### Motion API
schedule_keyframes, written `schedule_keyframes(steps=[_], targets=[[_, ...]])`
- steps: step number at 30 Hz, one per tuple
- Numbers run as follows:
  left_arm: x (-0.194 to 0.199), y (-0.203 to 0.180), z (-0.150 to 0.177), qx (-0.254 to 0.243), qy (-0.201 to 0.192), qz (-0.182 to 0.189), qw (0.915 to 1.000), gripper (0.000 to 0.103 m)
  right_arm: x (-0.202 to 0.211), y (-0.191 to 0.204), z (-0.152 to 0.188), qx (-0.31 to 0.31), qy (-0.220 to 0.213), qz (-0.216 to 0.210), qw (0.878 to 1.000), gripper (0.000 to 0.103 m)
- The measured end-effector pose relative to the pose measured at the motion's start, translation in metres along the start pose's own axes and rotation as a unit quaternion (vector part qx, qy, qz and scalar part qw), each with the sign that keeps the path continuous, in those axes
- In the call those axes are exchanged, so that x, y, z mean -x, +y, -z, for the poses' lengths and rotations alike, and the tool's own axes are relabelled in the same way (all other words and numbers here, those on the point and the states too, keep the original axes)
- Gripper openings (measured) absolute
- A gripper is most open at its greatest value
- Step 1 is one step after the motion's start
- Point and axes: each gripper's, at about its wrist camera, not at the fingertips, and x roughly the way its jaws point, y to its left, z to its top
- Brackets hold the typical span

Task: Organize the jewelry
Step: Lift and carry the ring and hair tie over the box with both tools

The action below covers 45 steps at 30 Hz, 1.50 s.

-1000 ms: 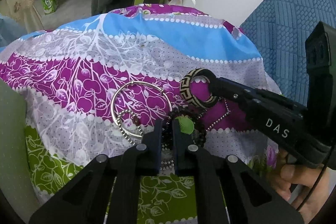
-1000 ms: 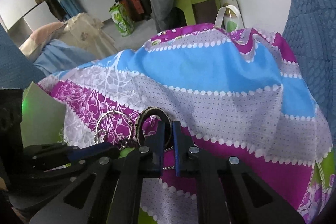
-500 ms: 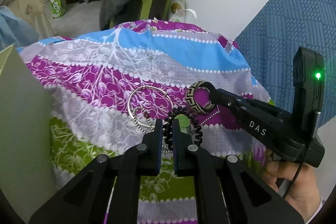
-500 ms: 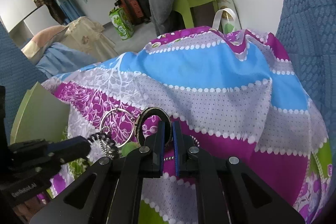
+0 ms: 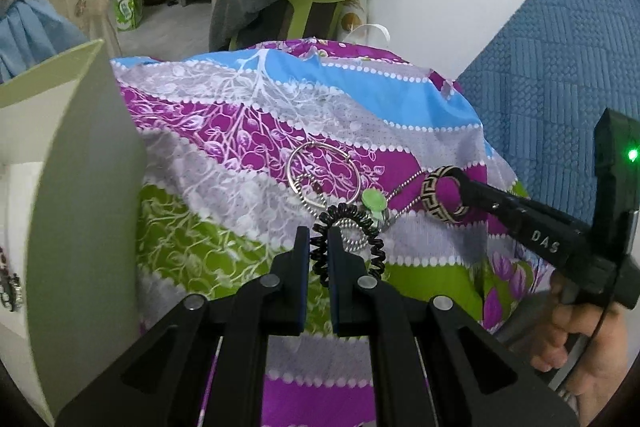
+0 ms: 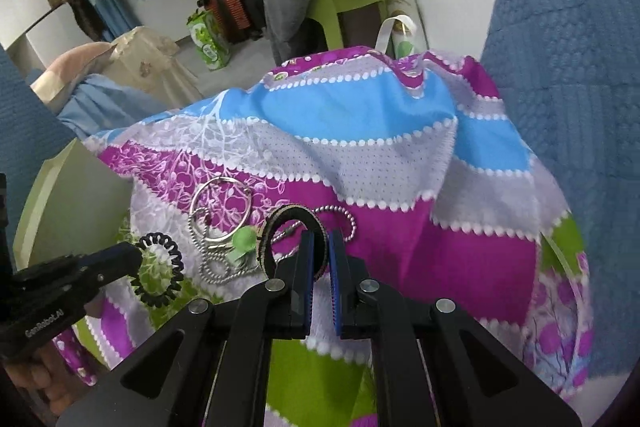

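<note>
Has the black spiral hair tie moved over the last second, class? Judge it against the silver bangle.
Yes. The black spiral hair tie, gripped by the left gripper, has come away leftward from the silver bangle it lay beside.

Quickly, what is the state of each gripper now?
Left gripper: closed on the black coil hair tie.
Right gripper: closed on the patterned bangle.

One black spiral hair tie (image 5: pixel 347 243), one patterned bangle (image 5: pixel 442 193), one silver hoop bangle (image 5: pixel 325 171), one ball-chain necklace (image 6: pixel 218 267), one green charm (image 5: pixel 374 201).
</note>
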Motion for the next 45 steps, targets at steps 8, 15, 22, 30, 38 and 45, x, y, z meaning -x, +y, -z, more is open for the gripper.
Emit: schedule_keyframes(steps=[8,15,22,30,38,45], targets=[[0.026,0.010,0.013,0.007,0.004,0.000,1.0000,0.008,0.028,0.034,0.027,-0.006,0.014,0.003,1.000,0.005],[0.057,0.016,0.013,0.013,-0.003,0.005,0.9999,0.008,0.051,0.052,0.039,-0.024,0.014,-0.001,1.000,0.005],[0.096,0.018,-0.005,0.011,-0.021,0.007,0.9997,0.008,0.083,0.067,0.018,-0.023,-0.015,0.005,1.000,0.005],[0.144,0.018,-0.036,-0.001,-0.053,0.000,0.9986,0.008,0.126,0.084,-0.020,-0.014,-0.050,0.001,0.999,0.005],[0.200,0.034,-0.068,0.000,-0.083,-0.012,0.9965,0.008,0.166,0.125,-0.067,0.010,-0.099,-0.012,0.995,0.005],[0.238,0.058,-0.087,-0.006,-0.106,-0.022,0.9942,0.008,0.180,0.172,-0.085,0.028,-0.123,-0.013,0.992,0.005]])
